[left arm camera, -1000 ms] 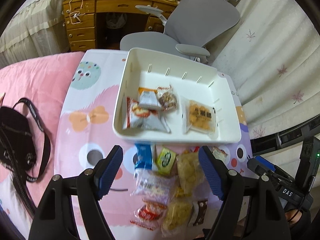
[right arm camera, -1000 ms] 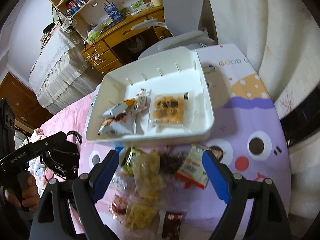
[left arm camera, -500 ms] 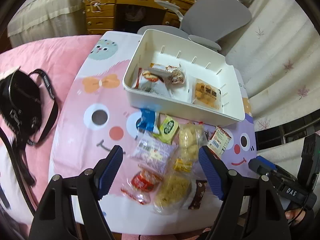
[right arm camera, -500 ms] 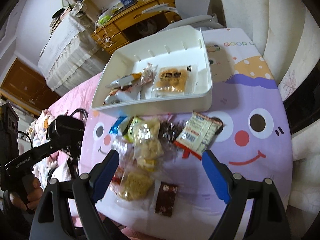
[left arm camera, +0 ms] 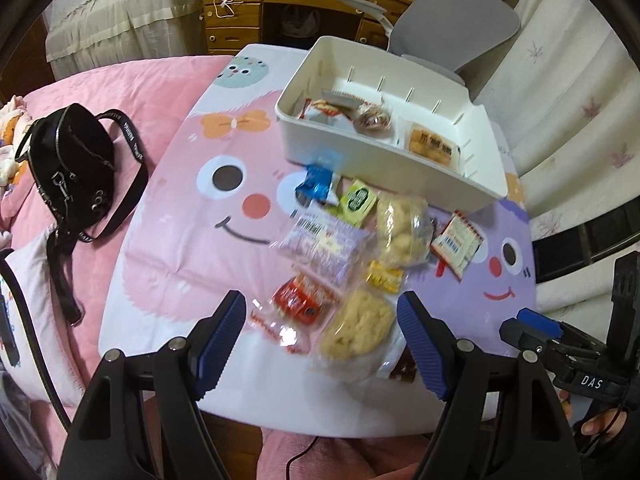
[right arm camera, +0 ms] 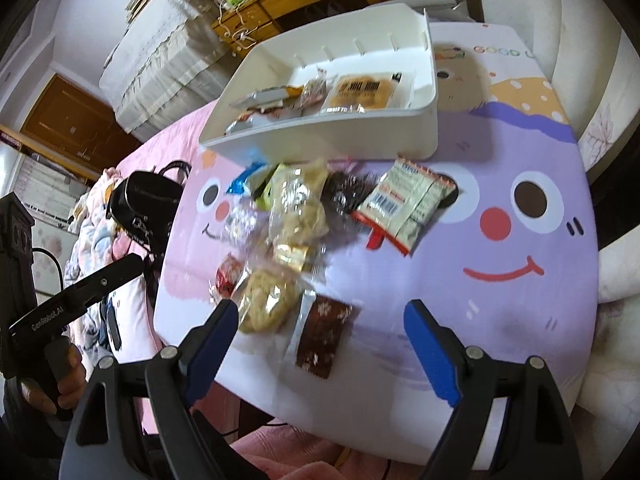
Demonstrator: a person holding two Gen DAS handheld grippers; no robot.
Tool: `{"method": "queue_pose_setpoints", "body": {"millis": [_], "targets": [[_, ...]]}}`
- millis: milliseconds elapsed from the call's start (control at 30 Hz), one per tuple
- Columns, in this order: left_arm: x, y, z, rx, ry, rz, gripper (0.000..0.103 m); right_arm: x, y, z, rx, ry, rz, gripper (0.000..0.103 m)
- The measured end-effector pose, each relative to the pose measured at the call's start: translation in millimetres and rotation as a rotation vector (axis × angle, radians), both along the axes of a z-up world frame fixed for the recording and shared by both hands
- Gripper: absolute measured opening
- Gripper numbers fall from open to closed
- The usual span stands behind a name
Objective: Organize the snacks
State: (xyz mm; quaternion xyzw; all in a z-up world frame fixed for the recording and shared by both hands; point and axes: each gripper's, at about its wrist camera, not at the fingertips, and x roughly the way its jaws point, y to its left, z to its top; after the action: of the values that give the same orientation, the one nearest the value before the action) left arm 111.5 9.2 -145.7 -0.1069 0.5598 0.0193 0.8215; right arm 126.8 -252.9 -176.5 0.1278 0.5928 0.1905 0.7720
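A white bin (left arm camera: 440,172) (right arm camera: 320,136) stands at the far side of a small cartoon-face table (left arm camera: 192,248) (right arm camera: 520,320) and holds several snack packs. In front of it lies a loose heap: a blue pack (left arm camera: 316,186), a green pack (left arm camera: 357,200), a purple pack (left arm camera: 324,246), a red pack (left arm camera: 302,298), clear bags of yellow puffs (left arm camera: 358,326) (right arm camera: 264,306), a white-and-red pack (right arm camera: 404,204) and a brown bar (right arm camera: 322,334). My left gripper (left arm camera: 322,330) hangs open over the near packs. My right gripper (right arm camera: 320,336) is open above the brown bar. Nothing sits between either pair of fingers.
A black handbag (left arm camera: 72,160) lies on the pink bed (left arm camera: 120,92) left of the table. A grey office chair (left arm camera: 460,28) and a wooden desk (left arm camera: 248,12) stand behind the bin. A curtain (left arm camera: 568,92) hangs at the right. A hand (right arm camera: 60,376) holds the other gripper's handle.
Both grippers have pulled back from the bin toward the table's near edge, so more of the loose pile and the bed shows. Both stayed open and empty.
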Motion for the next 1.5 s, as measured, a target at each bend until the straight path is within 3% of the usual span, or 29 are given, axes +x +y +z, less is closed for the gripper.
{"method": "queue_pose_setpoints", "body": {"millis": [267, 500, 700, 1100, 1300, 1500], "targets": [[-10.7, 12.7, -9.7, 0.038, 0.004, -0.054, 0.077, -16.3, 10.8, -14.5, -0.027, 0.015, 0.007, 0.085], [-4.5, 20.3, -25.8, 0.044, 0.029, -0.173, 0.077, -30.0, 20.7, -25.4, -0.059, 0.02, -0.078, 0.085], [5.6, 24.7, -46.3, 0.039, 0.088, -0.298, 0.077, -48.3, 32.5, -32.0, -0.09, -0.016, -0.183, 0.085], [22.2, 23.9, -84.3, 0.059, 0.201, -0.497, 0.089, -80.9, 60.4, -46.9, -0.18, -0.137, -0.351, 0.085], [33.0, 19.3, -102.1, 0.087, 0.216, -0.553, 0.089, -84.5, 72.6, -56.6, -0.232, -0.196, -0.381, 0.083], [46.4, 10.8, -122.1, 0.078, 0.254, -0.587, 0.089, -78.6, 88.9, -74.8, -0.324, -0.209, -0.336, 0.077]]}}
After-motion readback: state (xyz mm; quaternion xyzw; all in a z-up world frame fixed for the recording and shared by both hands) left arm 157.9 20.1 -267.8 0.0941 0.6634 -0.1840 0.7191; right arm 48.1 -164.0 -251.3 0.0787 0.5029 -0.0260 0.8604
